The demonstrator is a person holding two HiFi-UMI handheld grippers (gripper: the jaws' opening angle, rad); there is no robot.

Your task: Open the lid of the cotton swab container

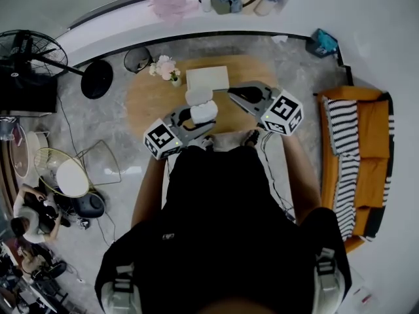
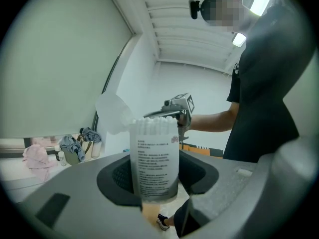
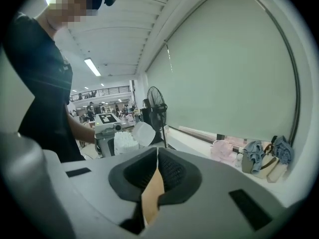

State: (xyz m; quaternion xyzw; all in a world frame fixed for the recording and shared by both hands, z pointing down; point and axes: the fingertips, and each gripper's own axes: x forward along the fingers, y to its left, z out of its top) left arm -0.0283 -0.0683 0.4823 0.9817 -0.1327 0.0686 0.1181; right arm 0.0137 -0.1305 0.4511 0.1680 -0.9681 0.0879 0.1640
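One cotton swab container (image 2: 154, 158), and it's up in the air, clamped upright between the jaws of the left gripper (image 2: 155, 185), hanging over the near edge of the oval wooden table (image 1: 147, 103). Its single lid (image 2: 112, 112) is already flipped back and sticks up off the top rim, so the swab heads are showing.

The right gripper (image 3: 157, 156) has its jaws pinched together with nothing in them. Its tips are near the open top of the container; can't tell if they touch anything.

Room-wise, the tabletop is mostly bare. I count one white box (image 1: 207, 78) in the middle and one little flower vase (image 1: 167, 67) by the far left edge. That leaves free wood on both sides of the grippers. Off the table there's one black standing fan (image 1: 29, 51) well to the left. One orange sofa (image 1: 370, 149) runs along the right.
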